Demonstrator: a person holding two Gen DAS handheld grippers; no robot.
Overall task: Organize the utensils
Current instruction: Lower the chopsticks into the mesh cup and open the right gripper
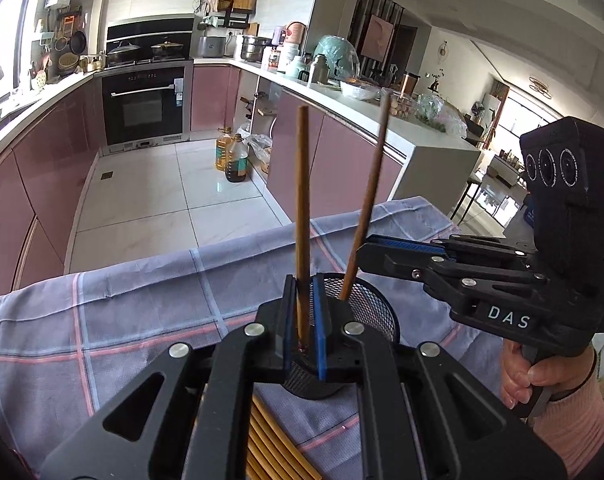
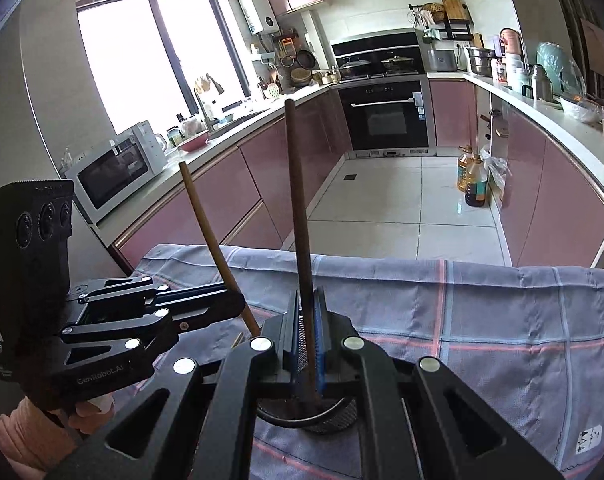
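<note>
Two hand-held grippers above a counter (image 1: 142, 320) draped in a checked lilac cloth (image 1: 122, 312). The left gripper (image 1: 303, 320) is pressed together on a light brown chopstick (image 1: 302, 200), which stands nearly upright between its blue pads (image 1: 319, 320). The right gripper (image 1: 361, 252) enters from the right of the left wrist view, its handle in a hand (image 1: 533, 376) with a pink sleeve (image 1: 581, 420). It pinches a darker chopstick (image 1: 371, 184) that leans to the right, with its lower end inside a black mesh cup (image 1: 375, 304). The cup stands on the cloth just under both grippers. A bundle of pale chopsticks (image 1: 274, 448) lies flat on the cloth beneath the left gripper. In the right wrist view, the dark chopstick (image 2: 300, 220) rises between the right gripper's (image 2: 307, 340) closed pads, above the cup's rim (image 2: 333, 416).
</note>
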